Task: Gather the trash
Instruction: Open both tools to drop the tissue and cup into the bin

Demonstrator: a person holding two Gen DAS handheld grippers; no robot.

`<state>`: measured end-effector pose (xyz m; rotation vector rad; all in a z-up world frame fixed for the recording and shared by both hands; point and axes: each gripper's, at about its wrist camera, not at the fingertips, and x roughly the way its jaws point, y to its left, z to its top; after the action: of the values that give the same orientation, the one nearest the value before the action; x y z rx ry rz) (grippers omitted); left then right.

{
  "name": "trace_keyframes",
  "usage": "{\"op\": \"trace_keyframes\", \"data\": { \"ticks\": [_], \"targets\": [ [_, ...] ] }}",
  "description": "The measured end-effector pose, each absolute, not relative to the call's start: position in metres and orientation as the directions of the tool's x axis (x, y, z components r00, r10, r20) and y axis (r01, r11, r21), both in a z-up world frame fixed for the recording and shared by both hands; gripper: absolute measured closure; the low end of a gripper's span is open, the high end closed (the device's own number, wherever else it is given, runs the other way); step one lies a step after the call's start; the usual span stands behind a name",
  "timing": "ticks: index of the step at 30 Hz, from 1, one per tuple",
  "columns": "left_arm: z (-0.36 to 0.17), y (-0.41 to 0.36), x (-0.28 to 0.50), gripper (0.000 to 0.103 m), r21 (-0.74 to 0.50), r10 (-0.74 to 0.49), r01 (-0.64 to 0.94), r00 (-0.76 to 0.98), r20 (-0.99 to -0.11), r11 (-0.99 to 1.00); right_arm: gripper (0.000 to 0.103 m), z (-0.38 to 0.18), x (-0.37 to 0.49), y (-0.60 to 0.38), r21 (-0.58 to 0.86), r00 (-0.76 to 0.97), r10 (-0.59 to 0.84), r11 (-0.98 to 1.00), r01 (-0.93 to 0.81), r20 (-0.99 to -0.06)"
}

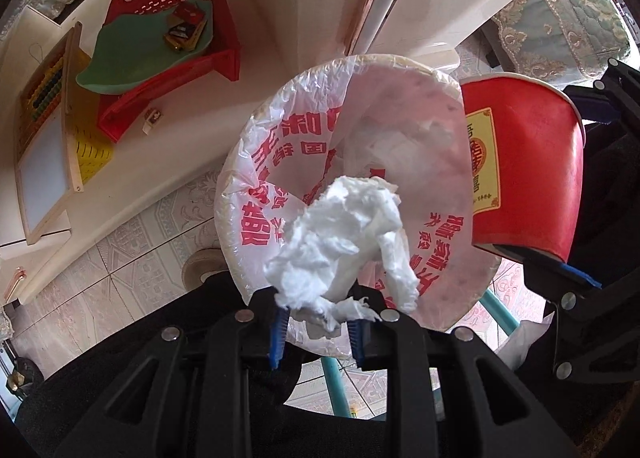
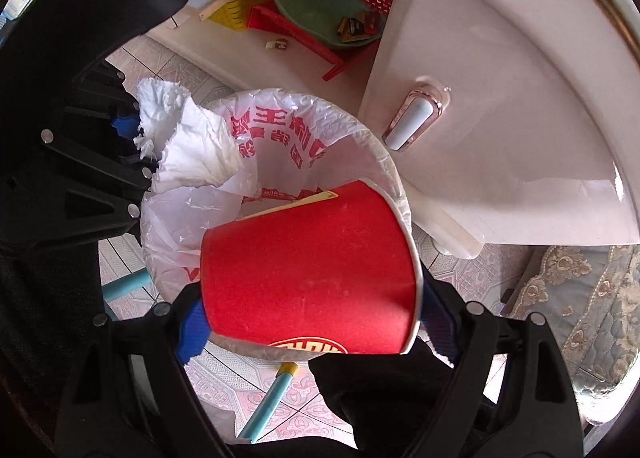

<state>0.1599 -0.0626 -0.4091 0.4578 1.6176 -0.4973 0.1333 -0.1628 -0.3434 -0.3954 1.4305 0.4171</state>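
My left gripper (image 1: 316,332) clenches crumpled tissue (image 1: 340,242); my right gripper (image 2: 312,328) grasps the red cup (image 2: 308,270), apparently above the lined bin (image 1: 240,194).

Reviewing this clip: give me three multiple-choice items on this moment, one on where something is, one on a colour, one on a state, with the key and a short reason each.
1. Where is the crumpled white tissue wad?
A. on the floor tiles
B. between the left gripper's fingers, above the plastic-lined round bin
C. inside the basket

2. What colour is the paper cup in the right gripper?
A. red
B. green
C. white

3. How is the cup held?
A. upright
B. crushed flat
C. on its side, gripped from base to rim

Key: 1 B, the tissue sits between the blue pads over the bin's mouth. 2 A, its wall is red with a yellow label. 3 C, one pad meets the base, the other the rim.
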Motion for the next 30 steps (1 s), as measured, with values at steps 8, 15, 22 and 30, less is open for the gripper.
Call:
{"op": "trace_keyframes", "data": {
  "ticks": [8, 15, 22, 30],
  "targets": [
    [-0.441, -0.063, 0.173, 0.078, -0.077, 0.026, 0.535, -0.183, -0.983, 0.841, 0.019, -0.372, 0.137, -0.160, 0.015, 0.020, 0.029, 0.862, -0.507, -0.999],
    [-0.460, -0.068, 0.176, 0.077, -0.085, 0.040, 0.525, -0.222, -0.974, 0.847, 0.019, -0.390, 0.136, -0.156, 0.039, -0.031, 0.027, 0.860, -0.510, -0.999],
    [-0.460, -0.073, 0.173, 0.048, -0.050, 0.079, 0.560, -0.205, -0.976, 0.827, 0.018, -0.396, 0.135, -0.152, 0.023, -0.035, 0.005, 0.847, -0.532, -0.999],
    [-0.453, -0.073, 0.176, 0.037, -0.042, 0.073, 0.563, -0.181, -0.981, 0.826, 0.015, -0.386, 0.132, -0.145, -0.011, 0.029, 0.007, 0.824, -0.567, -1.000]
  ]
}}
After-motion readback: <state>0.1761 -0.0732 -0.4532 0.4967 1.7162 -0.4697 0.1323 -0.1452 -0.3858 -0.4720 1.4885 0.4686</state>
